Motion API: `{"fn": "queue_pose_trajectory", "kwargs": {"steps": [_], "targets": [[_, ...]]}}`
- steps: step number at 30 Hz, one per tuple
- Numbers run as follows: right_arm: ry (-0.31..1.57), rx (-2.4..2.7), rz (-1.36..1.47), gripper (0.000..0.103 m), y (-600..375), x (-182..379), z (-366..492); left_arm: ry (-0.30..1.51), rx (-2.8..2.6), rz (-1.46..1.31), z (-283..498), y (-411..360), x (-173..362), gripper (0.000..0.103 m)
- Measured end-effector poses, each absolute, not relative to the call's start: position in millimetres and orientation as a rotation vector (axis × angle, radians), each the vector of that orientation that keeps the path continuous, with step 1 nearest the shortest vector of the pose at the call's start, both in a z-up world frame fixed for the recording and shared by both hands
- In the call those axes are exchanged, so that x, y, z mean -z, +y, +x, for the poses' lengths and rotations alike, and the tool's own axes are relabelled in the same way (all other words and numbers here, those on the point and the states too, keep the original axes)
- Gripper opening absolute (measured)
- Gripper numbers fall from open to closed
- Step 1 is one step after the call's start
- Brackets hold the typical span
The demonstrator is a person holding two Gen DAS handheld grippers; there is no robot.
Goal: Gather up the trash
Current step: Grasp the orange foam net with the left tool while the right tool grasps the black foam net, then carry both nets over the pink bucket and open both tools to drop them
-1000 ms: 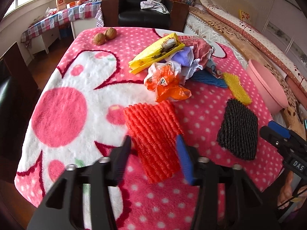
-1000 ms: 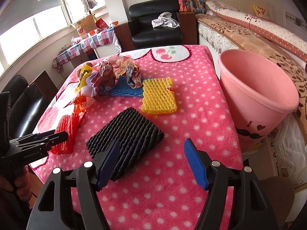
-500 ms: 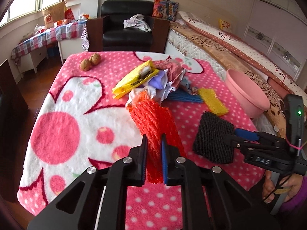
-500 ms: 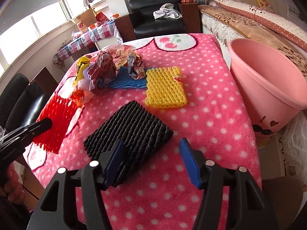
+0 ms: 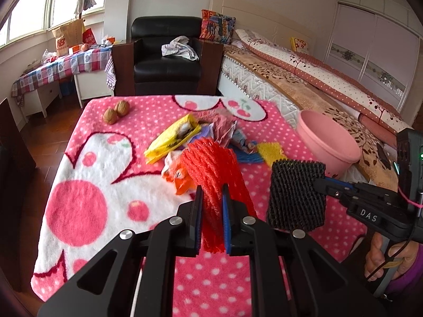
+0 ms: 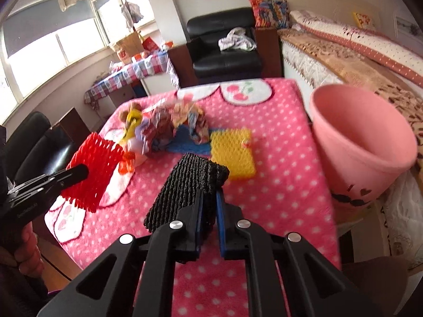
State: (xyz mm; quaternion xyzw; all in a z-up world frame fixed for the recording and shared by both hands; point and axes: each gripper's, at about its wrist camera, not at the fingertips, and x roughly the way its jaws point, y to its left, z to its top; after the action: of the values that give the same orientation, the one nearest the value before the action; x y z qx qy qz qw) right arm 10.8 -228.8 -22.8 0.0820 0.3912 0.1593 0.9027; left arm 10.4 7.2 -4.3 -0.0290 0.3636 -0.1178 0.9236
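Note:
My left gripper (image 5: 211, 194) is shut on a red foam net (image 5: 211, 158) and holds it lifted off the pink dotted blanket (image 5: 111, 185). To its right, my right gripper (image 6: 210, 196) is shut on a black foam net (image 6: 185, 185), also raised above the blanket. In the right wrist view the red net (image 6: 95, 166) hangs at the left from the left gripper (image 6: 79, 171). The black net (image 5: 296, 195) shows in the left wrist view too. A pink bin (image 6: 351, 163) stands just past the table's right edge.
A pile of crumpled wrappers (image 6: 164, 124) lies mid-table, with a blue net (image 6: 182, 144) and a yellow net (image 6: 232, 153) beside it. Two walnuts (image 5: 116, 112) sit at the far left corner. A black armchair (image 5: 166, 60) and a bed (image 5: 304, 79) stand behind.
Both grippers closed, the left on the red net and then the right on the black net. Both nets have come up off the blanket.

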Motion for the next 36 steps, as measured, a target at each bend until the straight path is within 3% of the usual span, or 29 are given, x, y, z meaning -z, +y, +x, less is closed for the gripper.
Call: {"fn": "queue_pose_trajectory", "kwargs": {"steps": [18, 28, 36], "targets": [[0.572, 0.049, 0.185, 0.009, -364.6, -50.3, 36.5, 0.597, 0.471, 0.012, 79.1, -132.0, -61.4, 0.012], [0.608, 0.221, 0.160, 0.009, -419.6, -23.1, 77.5, 0.662, 0.572, 0.068, 135.9, -231.6, -33.1, 0.012], [0.664, 0.240, 0.121, 0.009, -422.4, 9.6, 105.9, 0.735, 0.558, 0.106, 168.9, -267.6, 1.6, 0.012]]}}
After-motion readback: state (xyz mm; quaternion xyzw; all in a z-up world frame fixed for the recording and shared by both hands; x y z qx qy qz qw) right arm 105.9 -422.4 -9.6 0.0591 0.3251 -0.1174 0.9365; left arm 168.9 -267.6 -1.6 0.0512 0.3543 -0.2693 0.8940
